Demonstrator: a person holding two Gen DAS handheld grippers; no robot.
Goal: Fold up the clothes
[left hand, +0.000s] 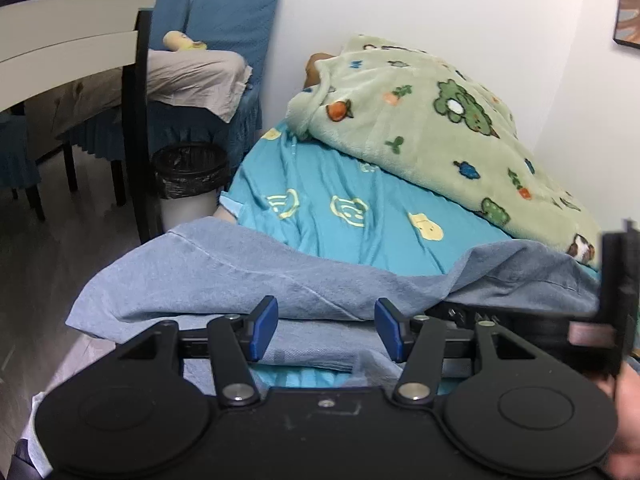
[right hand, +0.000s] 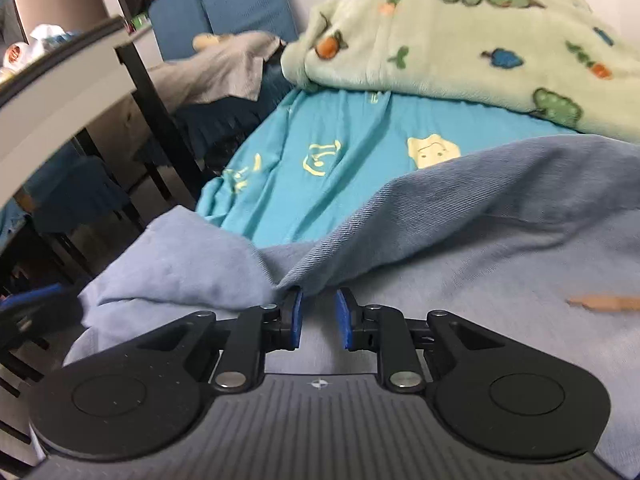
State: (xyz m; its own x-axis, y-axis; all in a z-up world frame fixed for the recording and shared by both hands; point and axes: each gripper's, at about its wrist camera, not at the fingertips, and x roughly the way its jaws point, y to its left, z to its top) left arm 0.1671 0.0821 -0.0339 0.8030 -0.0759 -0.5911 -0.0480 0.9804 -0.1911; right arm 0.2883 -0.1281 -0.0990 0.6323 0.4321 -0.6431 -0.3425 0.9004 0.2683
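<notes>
A light blue denim garment (left hand: 224, 280) lies crumpled across the near edge of a bed with a turquoise sheet (left hand: 340, 184). My left gripper (left hand: 326, 328) hovers over the garment's near fold, its blue pads wide apart and nothing pressed between them. In the right wrist view the same garment (right hand: 480, 248) fills the foreground. A darker raised fold (right hand: 400, 216) runs down to the tips of my right gripper (right hand: 319, 318). Its blue pads stand close together with a narrow gap, through which the cloth below shows.
A green cartoon-print fleece blanket (left hand: 420, 120) is heaped at the back of the bed against the white wall. Left of the bed stand a bin with a black liner (left hand: 188, 176), a dark table leg (left hand: 136, 120) and blue-covered chairs (left hand: 236, 12). A hand (left hand: 624, 420) shows at the right edge.
</notes>
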